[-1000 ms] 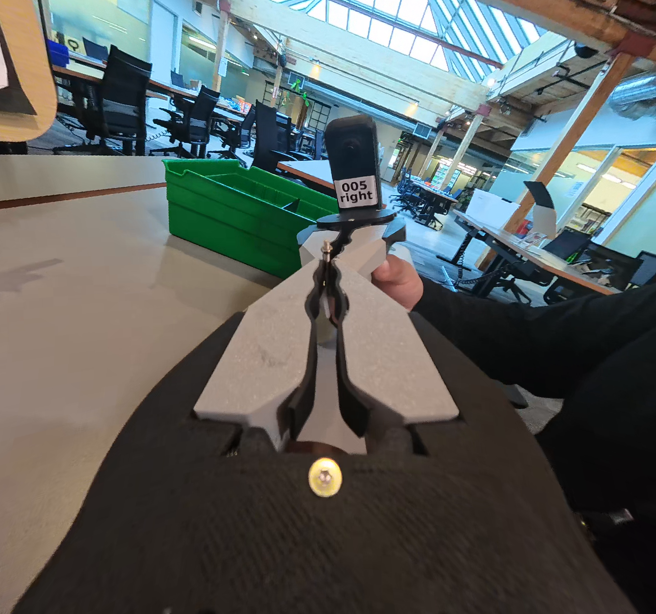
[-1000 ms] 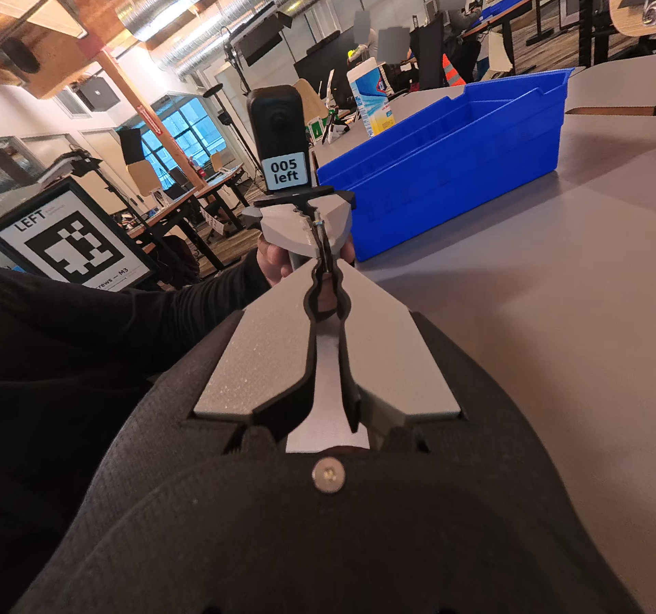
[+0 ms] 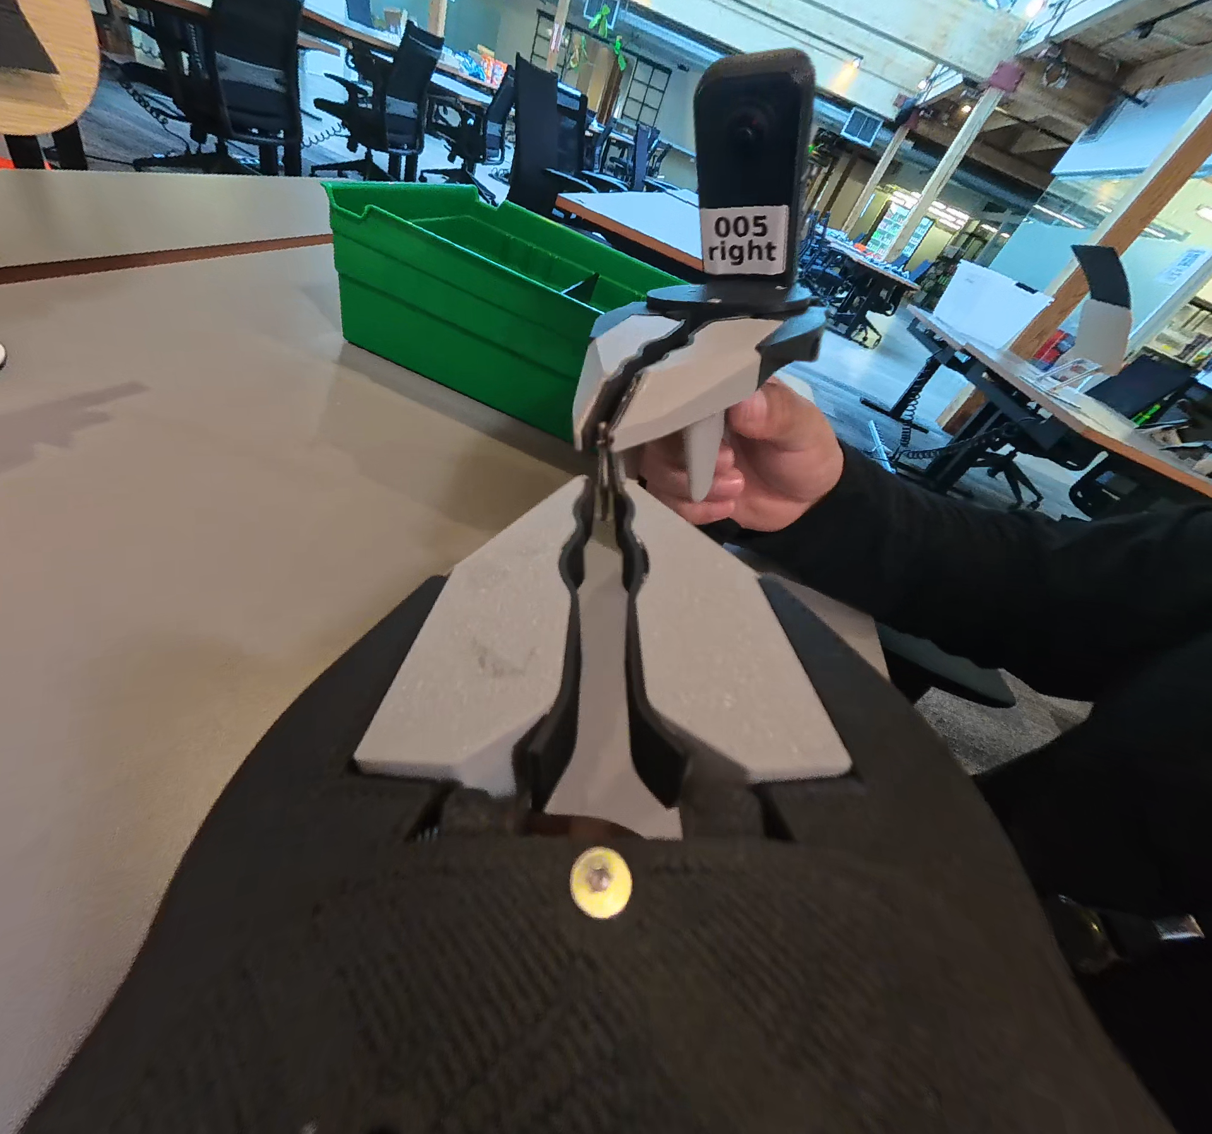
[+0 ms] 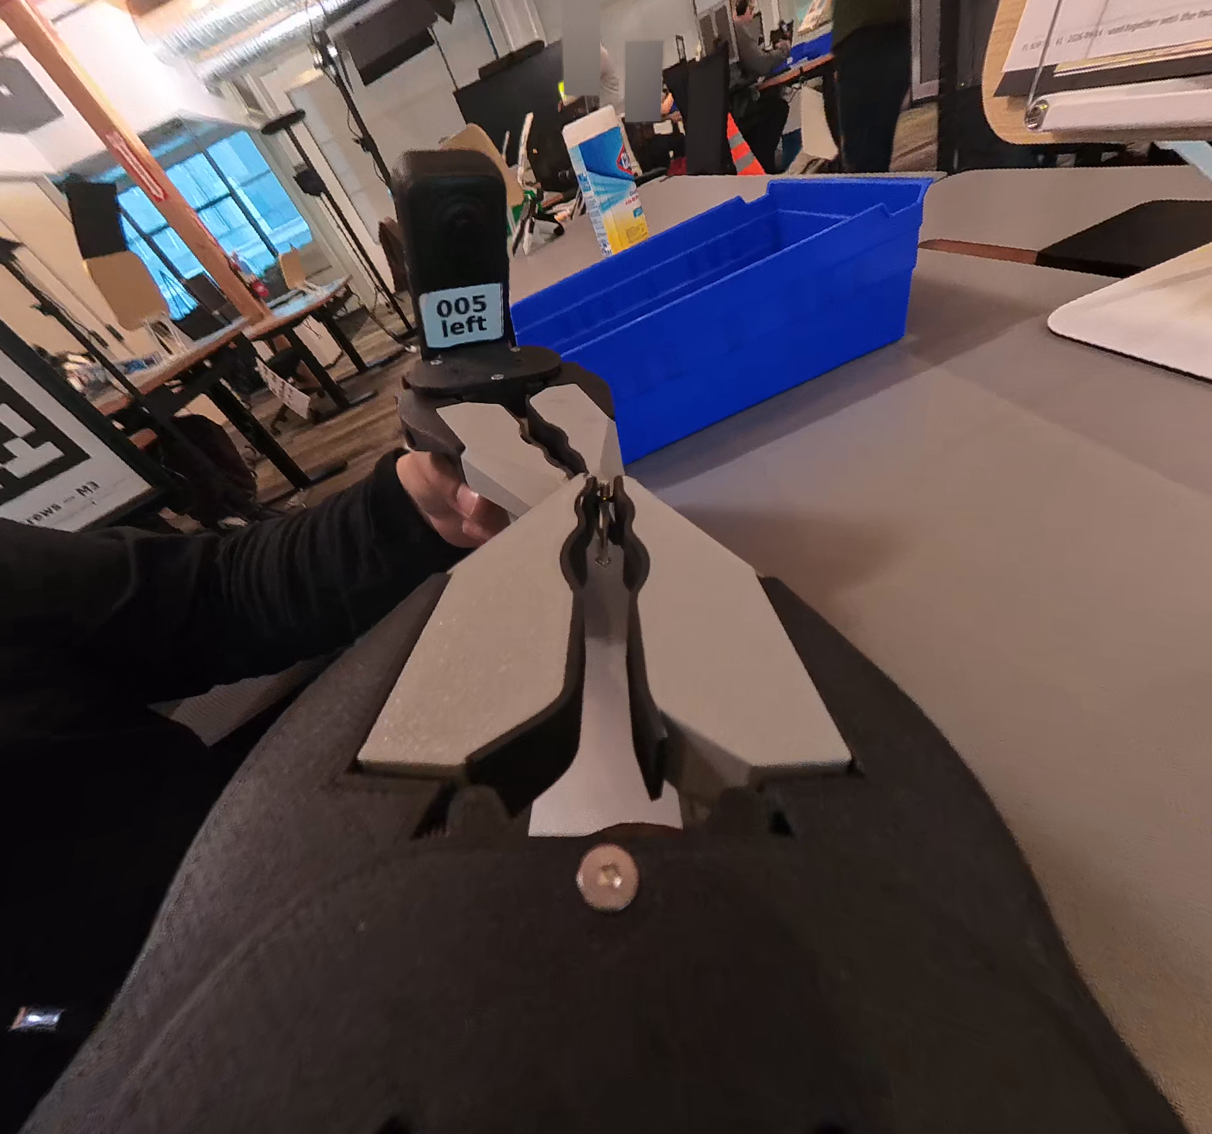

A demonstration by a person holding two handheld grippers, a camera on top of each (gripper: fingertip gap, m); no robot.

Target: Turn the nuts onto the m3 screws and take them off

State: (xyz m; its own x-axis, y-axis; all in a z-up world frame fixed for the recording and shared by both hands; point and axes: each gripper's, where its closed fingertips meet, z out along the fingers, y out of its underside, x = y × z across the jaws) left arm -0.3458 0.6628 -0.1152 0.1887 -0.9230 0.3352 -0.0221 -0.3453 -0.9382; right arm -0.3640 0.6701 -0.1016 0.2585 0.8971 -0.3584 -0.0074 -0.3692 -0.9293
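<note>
Two grippers, one screw, two bins

The left gripper and the right gripper meet tip to tip above the grey table, both lifted off its top. The jaws of each one are pressed almost together at the tips. In the left wrist view, the right hand wraps the handle under its gripper. The left hand does the same, with black sleeves on both arms.
</note>
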